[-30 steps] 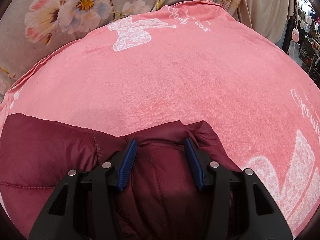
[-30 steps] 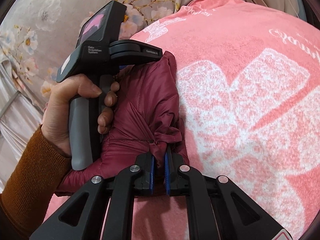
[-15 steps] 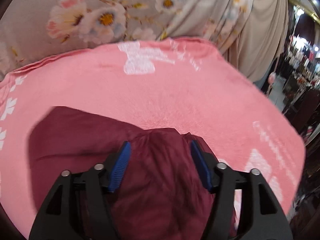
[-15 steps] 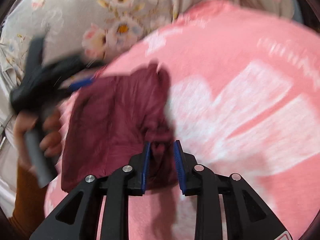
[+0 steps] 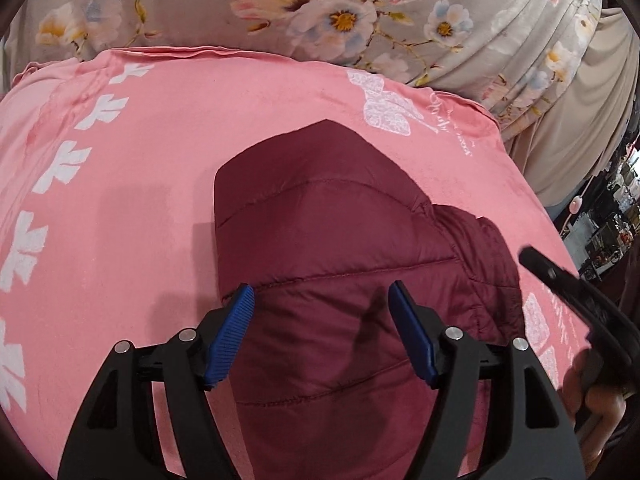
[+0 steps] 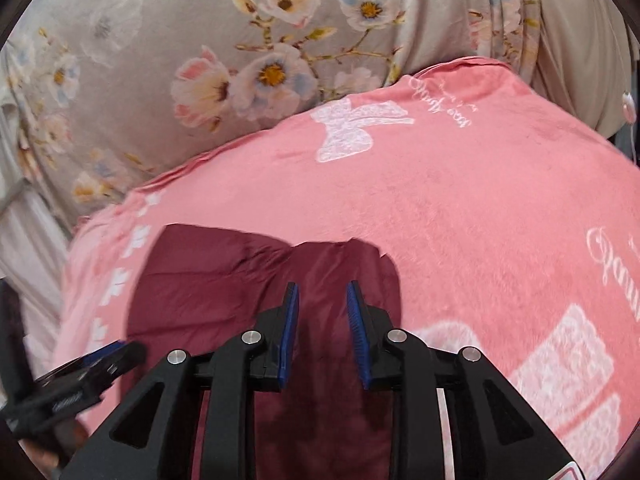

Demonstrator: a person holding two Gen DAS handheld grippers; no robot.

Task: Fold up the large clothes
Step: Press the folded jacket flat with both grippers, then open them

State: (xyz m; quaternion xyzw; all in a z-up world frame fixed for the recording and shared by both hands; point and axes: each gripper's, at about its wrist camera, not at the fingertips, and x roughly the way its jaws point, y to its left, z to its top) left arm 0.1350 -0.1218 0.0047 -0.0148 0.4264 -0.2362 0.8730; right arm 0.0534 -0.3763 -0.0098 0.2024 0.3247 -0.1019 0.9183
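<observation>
A maroon quilted jacket (image 5: 328, 240) lies folded into a compact bundle on the pink blanket (image 5: 132, 184). My left gripper (image 5: 322, 304) is open and empty, raised above the bundle's near part. The jacket also shows in the right wrist view (image 6: 224, 276), below my right gripper (image 6: 322, 292), which is open and empty above its right side. Neither gripper touches the cloth. The right gripper's body shows at the right edge of the left wrist view (image 5: 576, 300); the left gripper's body shows at the lower left of the right wrist view (image 6: 72, 384).
The pink blanket (image 6: 480, 208) with white bow prints covers the bed. A grey floral curtain (image 5: 340, 12) hangs behind it. Beige drapes (image 5: 572, 120) and a dim room with shelves lie to the far right.
My right gripper opened and let go of the jacket's edge. Both grippers lifted and drew back from the bundle. The folded jacket now lies on the blanket, further from both cameras.
</observation>
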